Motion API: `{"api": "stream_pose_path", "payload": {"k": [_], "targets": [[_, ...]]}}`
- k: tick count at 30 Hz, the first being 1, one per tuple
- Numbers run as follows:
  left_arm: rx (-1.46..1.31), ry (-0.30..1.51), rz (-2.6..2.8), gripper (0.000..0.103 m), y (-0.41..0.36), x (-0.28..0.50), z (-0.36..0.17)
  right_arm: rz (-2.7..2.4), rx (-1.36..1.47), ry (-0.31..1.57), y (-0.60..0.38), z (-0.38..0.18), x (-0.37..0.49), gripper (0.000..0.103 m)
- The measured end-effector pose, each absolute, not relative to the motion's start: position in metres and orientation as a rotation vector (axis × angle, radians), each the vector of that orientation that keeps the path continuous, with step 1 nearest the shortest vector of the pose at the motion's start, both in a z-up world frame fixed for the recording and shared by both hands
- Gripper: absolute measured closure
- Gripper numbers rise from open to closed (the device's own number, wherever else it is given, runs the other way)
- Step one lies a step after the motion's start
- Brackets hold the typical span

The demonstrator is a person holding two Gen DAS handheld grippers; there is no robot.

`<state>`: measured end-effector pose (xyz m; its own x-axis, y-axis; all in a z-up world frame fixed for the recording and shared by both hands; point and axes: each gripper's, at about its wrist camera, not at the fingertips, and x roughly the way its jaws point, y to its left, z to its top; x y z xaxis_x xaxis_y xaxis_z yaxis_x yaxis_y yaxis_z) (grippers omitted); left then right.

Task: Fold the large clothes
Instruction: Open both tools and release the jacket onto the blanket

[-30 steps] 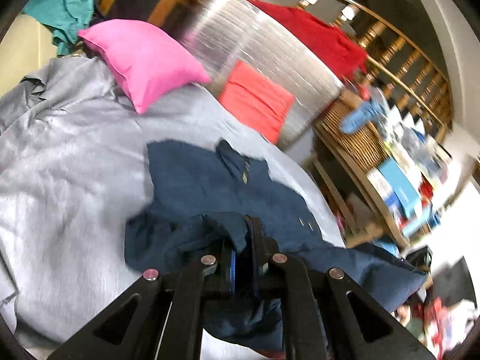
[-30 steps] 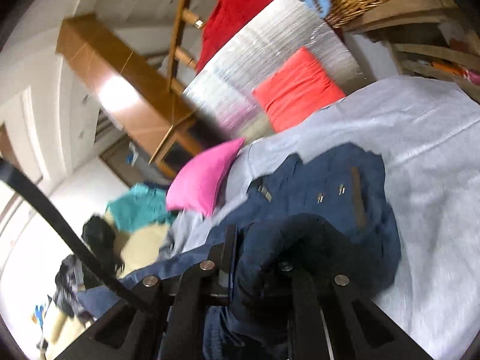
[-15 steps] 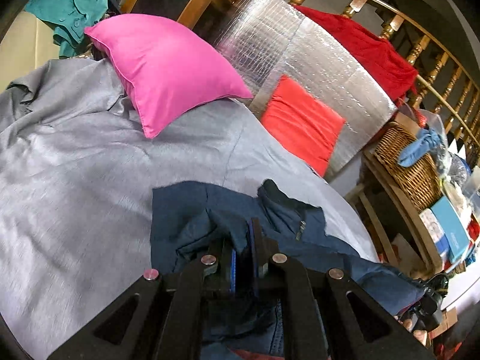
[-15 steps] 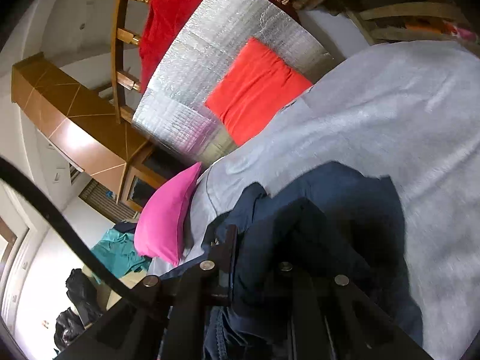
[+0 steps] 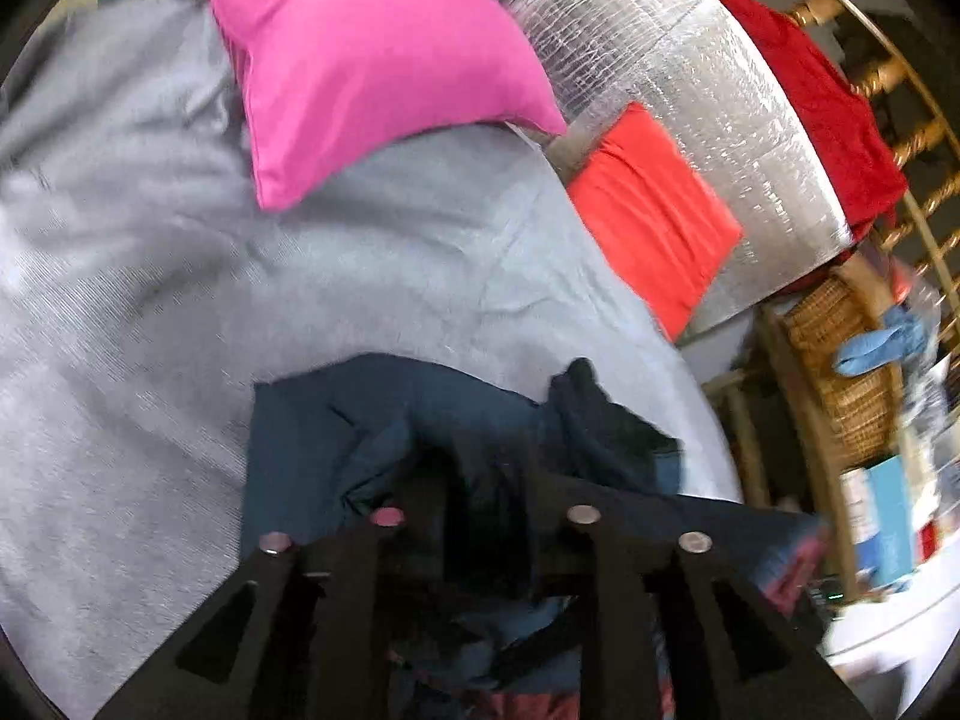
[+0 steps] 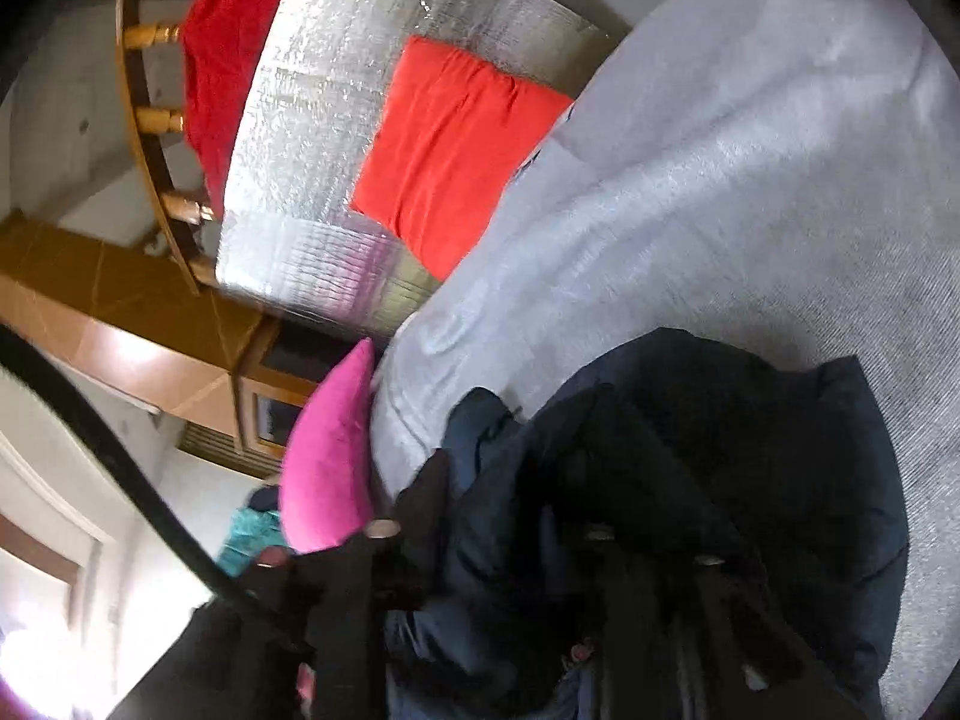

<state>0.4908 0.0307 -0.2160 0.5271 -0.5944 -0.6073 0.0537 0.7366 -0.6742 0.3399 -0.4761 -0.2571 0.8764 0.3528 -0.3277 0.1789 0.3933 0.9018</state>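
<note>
A dark navy garment (image 5: 336,432) lies bunched on the grey bedsheet (image 5: 150,300), folded over on itself. My left gripper (image 5: 480,480) hangs low over its near edge. Its jaws are opening, and dark cloth sits loose in the gap without being pinched. In the right wrist view the same navy garment (image 6: 780,450) is heaped on the grey bedsheet (image 6: 720,180). My right gripper (image 6: 516,510) is opening too. A thick fold of the garment lies between and over its fingers and hides the right fingertip.
A pink pillow (image 5: 372,48) and a red cushion (image 5: 654,228) lie at the head of the bed against a silver quilted mat (image 5: 690,78). A red cloth (image 5: 822,102) hangs on the wooden railing. A wicker basket (image 5: 852,384) and cluttered shelves stand beside the bed on the right.
Both grippers carried the navy garment forward and down toward the pillows, laying it over itself. Both pairs of jaws, earlier shut on the cloth, now stand apart.
</note>
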Motion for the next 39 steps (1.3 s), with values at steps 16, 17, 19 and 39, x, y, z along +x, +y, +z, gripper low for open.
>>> {"api": "stream_pose_path", "payload": {"k": [16,17,19,39], "targets": [[-0.83,0.915,-0.206,0.008,0.08,0.456,-0.216,-0.095,0.896,0.593,-0.476,-0.216,0.319,0.02],[-0.785,0.949,-0.151,0.008,0.079,0.453,-0.22,-0.117,0.877,0.661,-0.473,-0.222,0.324,0.022],[-0.72,0.995,-0.071,0.008,0.079,0.446,-0.228,-0.139,0.846,0.747,-0.465,-0.234,0.331,0.039],[-0.285,0.989,0.046,0.008,0.038,0.425,-0.214,-0.313,0.701,0.624,-0.455,-0.189,0.316,0.062]]}}
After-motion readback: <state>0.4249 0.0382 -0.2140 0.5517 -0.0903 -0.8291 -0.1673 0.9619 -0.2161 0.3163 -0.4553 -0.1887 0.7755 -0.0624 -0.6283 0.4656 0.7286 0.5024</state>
